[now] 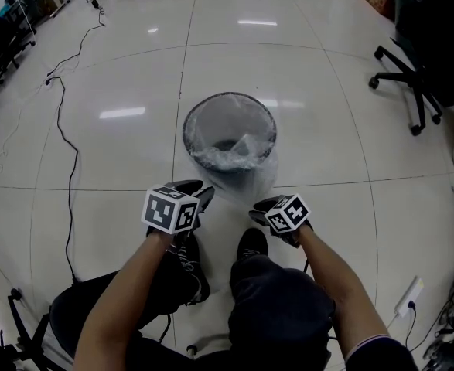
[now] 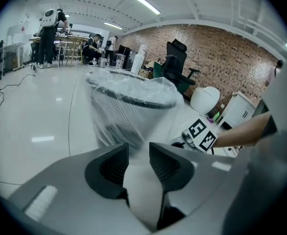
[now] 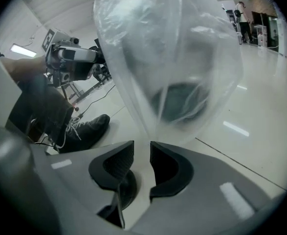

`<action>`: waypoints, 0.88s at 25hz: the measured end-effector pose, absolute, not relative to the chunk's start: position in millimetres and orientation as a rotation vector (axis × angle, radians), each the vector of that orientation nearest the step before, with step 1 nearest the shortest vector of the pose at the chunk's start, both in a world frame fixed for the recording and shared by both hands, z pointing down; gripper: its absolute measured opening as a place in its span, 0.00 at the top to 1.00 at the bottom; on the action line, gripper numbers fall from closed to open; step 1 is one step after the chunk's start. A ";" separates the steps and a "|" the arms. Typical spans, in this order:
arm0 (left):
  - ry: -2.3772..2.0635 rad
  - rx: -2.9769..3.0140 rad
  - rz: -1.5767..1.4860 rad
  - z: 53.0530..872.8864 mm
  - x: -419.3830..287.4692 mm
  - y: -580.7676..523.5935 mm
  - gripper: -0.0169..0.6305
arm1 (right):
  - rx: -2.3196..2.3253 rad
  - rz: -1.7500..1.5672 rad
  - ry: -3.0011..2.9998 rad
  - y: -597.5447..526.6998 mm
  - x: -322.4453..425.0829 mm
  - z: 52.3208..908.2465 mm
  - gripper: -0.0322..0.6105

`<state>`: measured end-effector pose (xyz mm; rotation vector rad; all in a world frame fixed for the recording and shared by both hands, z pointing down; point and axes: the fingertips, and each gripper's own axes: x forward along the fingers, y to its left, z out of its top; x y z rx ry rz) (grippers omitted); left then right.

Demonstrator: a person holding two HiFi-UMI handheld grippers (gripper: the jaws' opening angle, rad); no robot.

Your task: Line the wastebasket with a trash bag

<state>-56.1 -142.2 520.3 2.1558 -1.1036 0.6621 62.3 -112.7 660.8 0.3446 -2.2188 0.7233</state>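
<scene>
A black mesh wastebasket (image 1: 228, 172) stands on the white tile floor in front of me. A clear trash bag (image 1: 234, 151) lines it and is folded over the rim, with loose film hanging down the near side. My left gripper (image 1: 196, 192) hovers at the basket's near left. Its jaws stand apart in the left gripper view (image 2: 138, 148), just short of the mesh wall (image 2: 126, 116). My right gripper (image 1: 262, 207) is at the near right. Its jaws are parted too (image 3: 142, 148), and the bag film (image 3: 172, 58) hangs right ahead of the tips, not pressed by the pads.
A black cable (image 1: 68, 153) runs along the floor at the left. An office chair (image 1: 412, 76) stands at the far right and a power strip (image 1: 408, 296) lies at the near right. My shoes (image 1: 251, 246) rest just behind the basket. People stand at benches far off (image 2: 50, 28).
</scene>
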 end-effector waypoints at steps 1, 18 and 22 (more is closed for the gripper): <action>-1.109 2.161 0.664 516.5 -57.2 -142.5 0.77 | 0.349 0.726 -2.229 -111.6 65.2 655.5 0.78; -1.319 2.444 0.540 371.3 -81.5 -151.8 0.90 | 0.659 0.454 -2.634 -167.3 85.1 400.5 0.95; -1.358 2.548 0.530 322.4 -74.9 -164.3 0.94 | 0.624 0.270 -2.680 -177.8 61.9 334.8 0.95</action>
